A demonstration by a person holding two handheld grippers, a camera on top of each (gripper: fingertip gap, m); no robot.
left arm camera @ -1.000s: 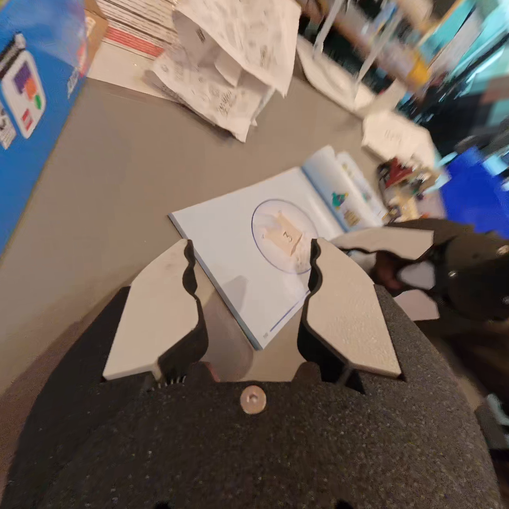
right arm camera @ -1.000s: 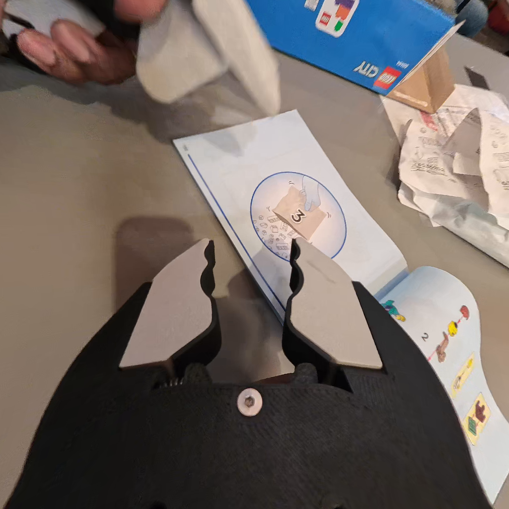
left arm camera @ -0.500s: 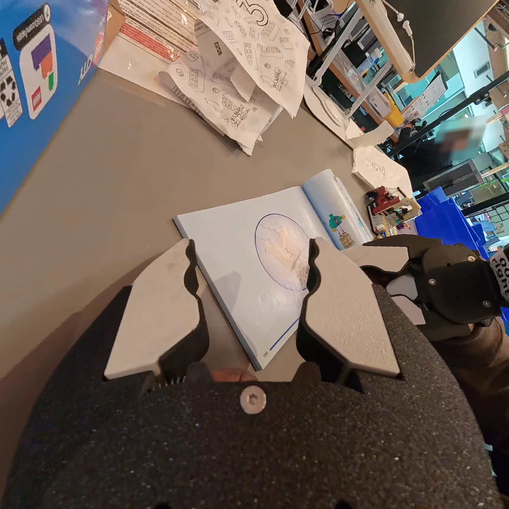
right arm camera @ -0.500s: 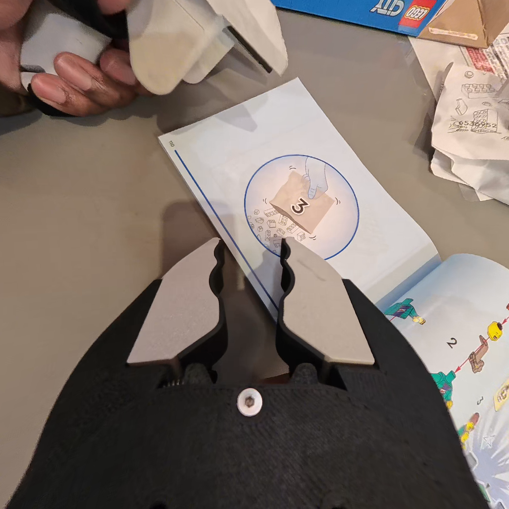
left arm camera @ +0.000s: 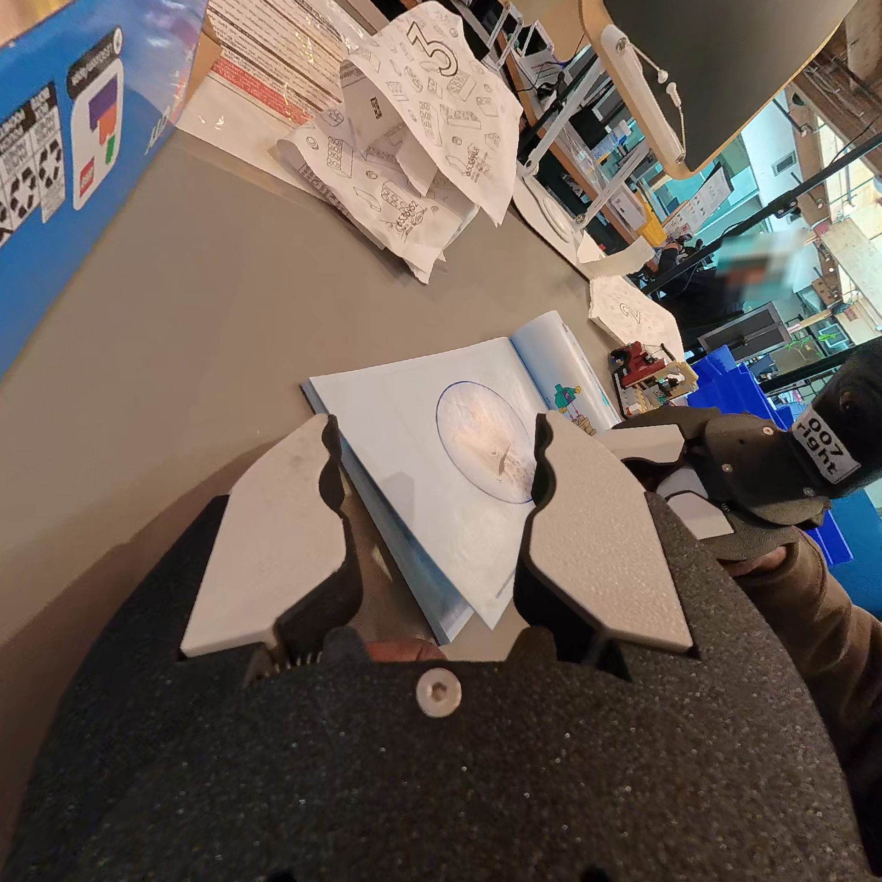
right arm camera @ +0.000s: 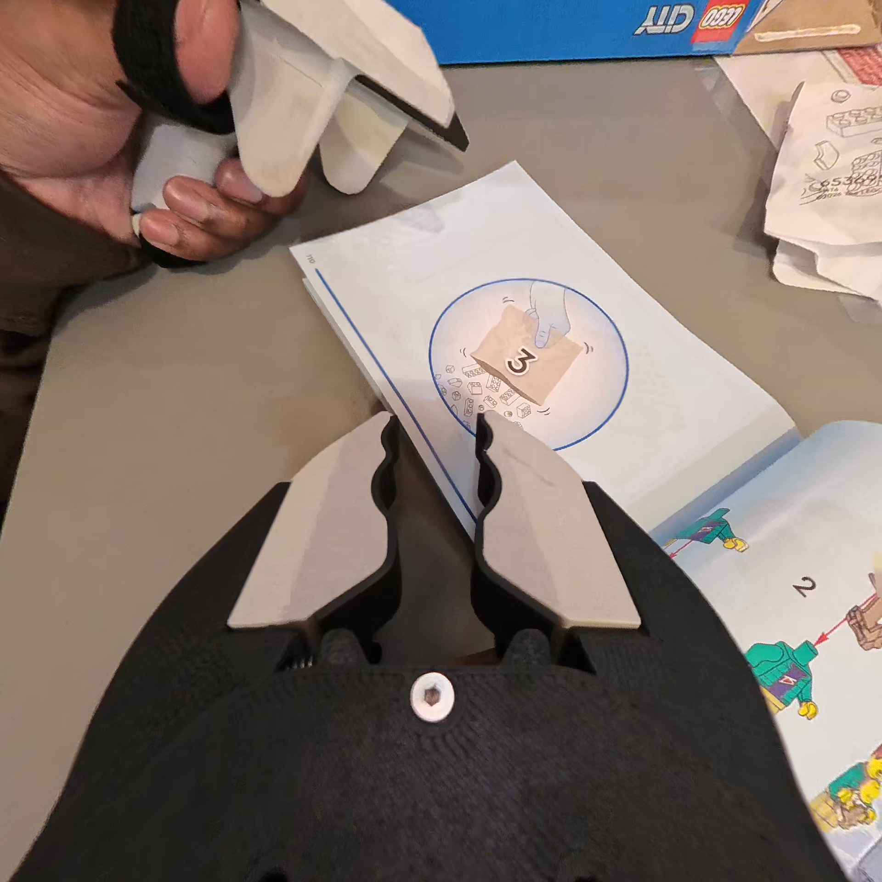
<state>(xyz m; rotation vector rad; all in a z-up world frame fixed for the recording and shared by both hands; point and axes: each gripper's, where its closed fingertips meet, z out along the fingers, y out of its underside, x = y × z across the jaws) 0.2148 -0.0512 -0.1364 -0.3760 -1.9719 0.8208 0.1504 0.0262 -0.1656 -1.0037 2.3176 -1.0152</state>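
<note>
Lying open and flat on the grey matte tabletop [right arm camera: 143,429]: a thin paper instruction booklet with pale blue pages [right arm camera: 477,267], its left page printed with a blue-ringed circle, the right-hand pages curling up at the spine. Likely light and limp to handle, the single top sheet easy to crease or tear, the stacked page block somewhat stiffer; best taken at the free outer edge or near corner, where the top sheet looked slightly lifted from the stack in the left wrist view. Right gripper [right arm camera: 434,420] poised low over that outer edge with a moderate gap between the fingers, the page edge running through the gap, neither pad pressing on paper, nothing gripped. Left gripper [left arm camera: 432,420] held wide apart and empty, hovering just above the near corner of the same page, tilted steeply so the table sloped across its view. Seen from the right wrist view, hand [right arm camera: 95,143] wrapped round the white handle, a black strap across the fingers, the pale fingers pointing down toward the booklet's far corner. Seen from the left, the right gripper's black body coming in from the side, a brown sleeve [left arm camera: 811,620] behind it. Beyond: a large blue cardboard box [right arm camera: 549,28], crumpled white printed paper bags [left arm camera: 429,157], and a small red and tan brick model [left arm camera: 644,377] near the table's edge.
</note>
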